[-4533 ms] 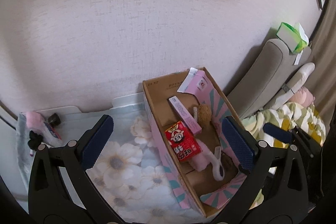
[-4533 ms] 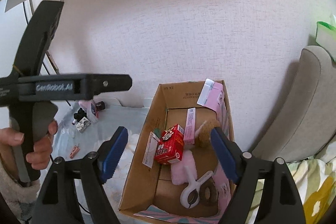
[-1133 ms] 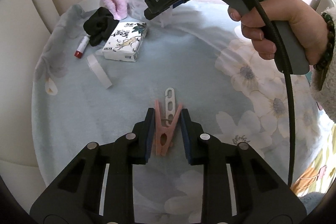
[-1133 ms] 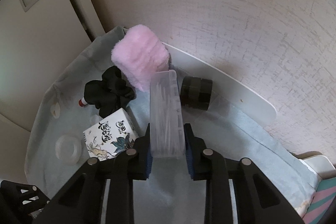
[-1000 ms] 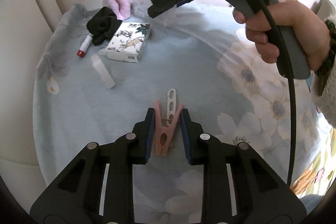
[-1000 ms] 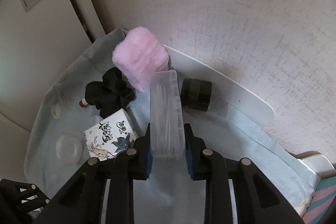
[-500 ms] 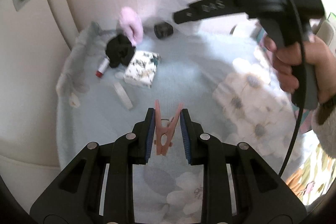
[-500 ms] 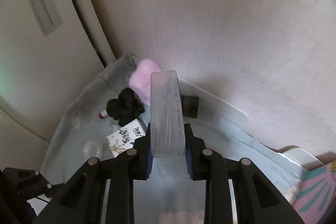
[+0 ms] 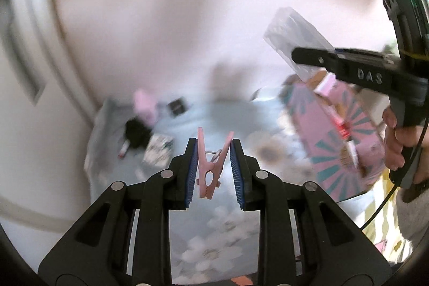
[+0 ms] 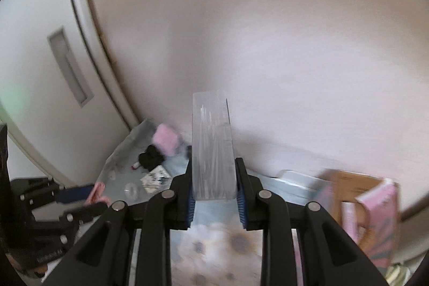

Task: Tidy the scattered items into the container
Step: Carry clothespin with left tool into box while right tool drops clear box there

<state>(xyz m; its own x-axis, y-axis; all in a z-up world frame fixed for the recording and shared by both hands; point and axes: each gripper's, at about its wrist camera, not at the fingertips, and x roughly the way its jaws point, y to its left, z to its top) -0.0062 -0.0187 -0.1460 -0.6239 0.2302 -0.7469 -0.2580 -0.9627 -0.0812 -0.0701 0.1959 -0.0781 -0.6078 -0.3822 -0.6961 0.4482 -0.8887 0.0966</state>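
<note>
Box [image 9: 337,136] sits right of your left gripper [image 9: 213,154], which pinches a pink peg [image 9: 210,168] upright; the right gripper is nearer it, its clear case [image 9: 297,47] slanting just above the rim. From the right gripper [image 10: 214,178], clamped on that case [image 10: 213,149] pointing away, the box [image 10: 359,208] lies low right.

Pink plastic clothes peg [image 9: 211,168]: clamped between the left gripper's [image 9: 214,165] blue pads, legs splayed forward.

Clear oblong plastic case of thin sticks [image 10: 213,149]: held between the right gripper's [image 10: 214,195] pads, projecting forward.

Pink-and-teal patterned cardboard box [image 9: 335,136]: seen right of the peg, open-topped, partly filled.
</note>
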